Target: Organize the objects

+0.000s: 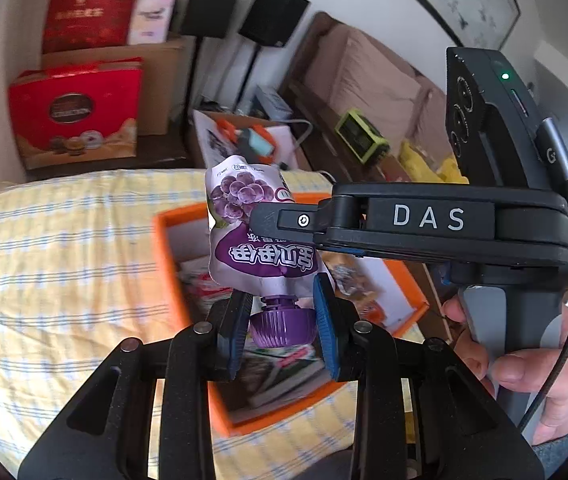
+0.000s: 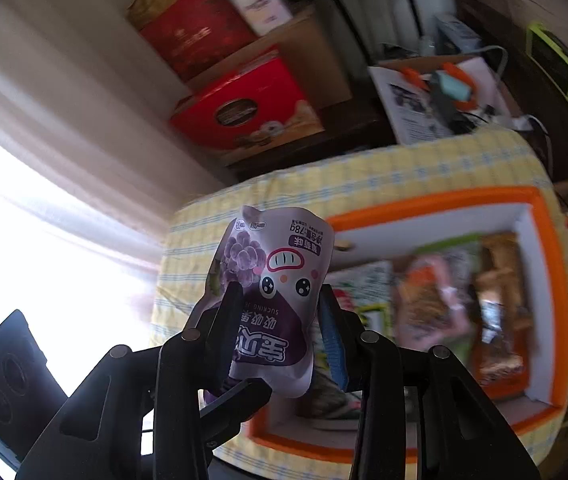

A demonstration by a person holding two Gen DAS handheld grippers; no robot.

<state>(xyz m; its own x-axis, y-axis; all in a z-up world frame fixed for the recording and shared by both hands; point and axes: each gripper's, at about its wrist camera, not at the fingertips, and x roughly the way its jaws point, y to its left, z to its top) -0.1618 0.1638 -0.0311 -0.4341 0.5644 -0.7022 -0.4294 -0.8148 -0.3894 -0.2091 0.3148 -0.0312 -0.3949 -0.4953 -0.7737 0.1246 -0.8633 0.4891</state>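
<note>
Purple-capped grape jelly pouch (image 1: 244, 224) is hanging above the orange box (image 1: 164, 240), left claw (image 1: 284, 320) pinching its cap, right claw (image 2: 280, 332) pinching its body; opposing pulls risk tearing it.

"DAS" in pale capitals along the black plastic body of the right gripper (image 1: 262, 216), seen from the left wrist; "SUCKING JE…", cut off by a finger, and "78g", upside down on the white and purple grape-printed jelly pouch (image 2: 280, 280), among Chinese characters too small to make out; lettering on the red cardboard gift box (image 1: 76, 114) blurred, unreadable
</note>
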